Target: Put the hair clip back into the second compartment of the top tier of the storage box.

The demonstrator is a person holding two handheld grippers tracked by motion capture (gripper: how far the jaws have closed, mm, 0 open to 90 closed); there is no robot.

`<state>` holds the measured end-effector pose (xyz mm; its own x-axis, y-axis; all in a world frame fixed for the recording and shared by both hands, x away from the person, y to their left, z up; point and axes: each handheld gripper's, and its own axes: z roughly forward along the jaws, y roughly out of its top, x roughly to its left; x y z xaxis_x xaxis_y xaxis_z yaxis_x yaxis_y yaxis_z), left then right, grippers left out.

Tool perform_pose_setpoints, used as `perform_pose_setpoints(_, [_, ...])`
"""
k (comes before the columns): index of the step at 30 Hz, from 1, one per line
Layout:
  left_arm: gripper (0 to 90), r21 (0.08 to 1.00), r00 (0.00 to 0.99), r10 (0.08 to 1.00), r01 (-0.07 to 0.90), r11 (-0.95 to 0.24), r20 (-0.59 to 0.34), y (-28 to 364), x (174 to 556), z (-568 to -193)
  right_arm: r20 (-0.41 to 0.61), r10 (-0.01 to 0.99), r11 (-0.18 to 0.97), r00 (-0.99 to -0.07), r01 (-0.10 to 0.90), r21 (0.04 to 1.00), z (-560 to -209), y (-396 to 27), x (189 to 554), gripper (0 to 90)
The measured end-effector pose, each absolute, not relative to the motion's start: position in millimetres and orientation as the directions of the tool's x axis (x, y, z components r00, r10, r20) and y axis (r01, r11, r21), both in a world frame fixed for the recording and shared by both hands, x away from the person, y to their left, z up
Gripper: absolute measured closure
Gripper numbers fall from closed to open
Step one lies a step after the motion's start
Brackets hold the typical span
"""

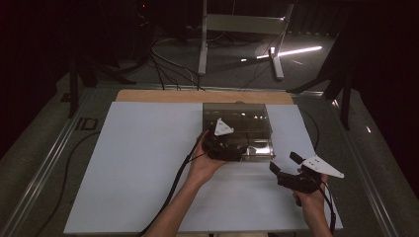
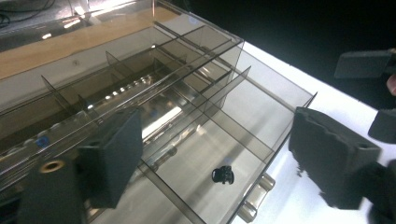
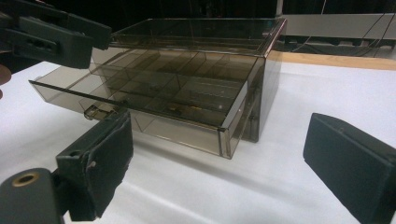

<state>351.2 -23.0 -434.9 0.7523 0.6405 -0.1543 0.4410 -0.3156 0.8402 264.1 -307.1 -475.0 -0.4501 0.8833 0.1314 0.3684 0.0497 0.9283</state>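
Smoked drawer box (image 1: 237, 129) sits at 12 o'clock on white tabletop (image 1: 138, 168), drawer (image 3: 140, 93) pulled out. Small black part (image 2: 222, 174) already dropped in front compartment. Left claw (image 2: 219, 154) spread apart above it, nothing gripped. Right claw (image 1: 285, 166) parked at 4 o'clock, spread, empty. Drawer closing probably left.

drawer box (image 1: 257, 121): smoky brown, see-through | small part (image 2: 222, 174): black | mat (image 1: 143, 168): white | claw pads (image 3: 348, 165): black

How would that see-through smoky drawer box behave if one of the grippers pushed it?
The drawer box looks like thin rigid plastic, so probably stiff and light; on the smooth white sheet it would likely slide rather than tip. With its top drawer pulled out, a nudge might just push the drawer in.
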Motion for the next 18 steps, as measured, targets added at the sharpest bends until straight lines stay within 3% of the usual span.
perform_pose_setpoints(8, [4.9,0.846,0.751,0.638,0.444,-0.296,-0.171,-23.3,349.6,-433.9,0.132,0.884,0.048,-0.449,0.368,0.928,-475.0,-307.2,264.1,8.6])
perform_pose_setpoints(18, [0.9,0.848,0.749,0.641,0.44,-0.295,-0.165,-21.8,348.0,-432.8,0.131,0.884,0.05,-0.45,0.368,0.928,-474.9,-307.4,263.9,8.6])
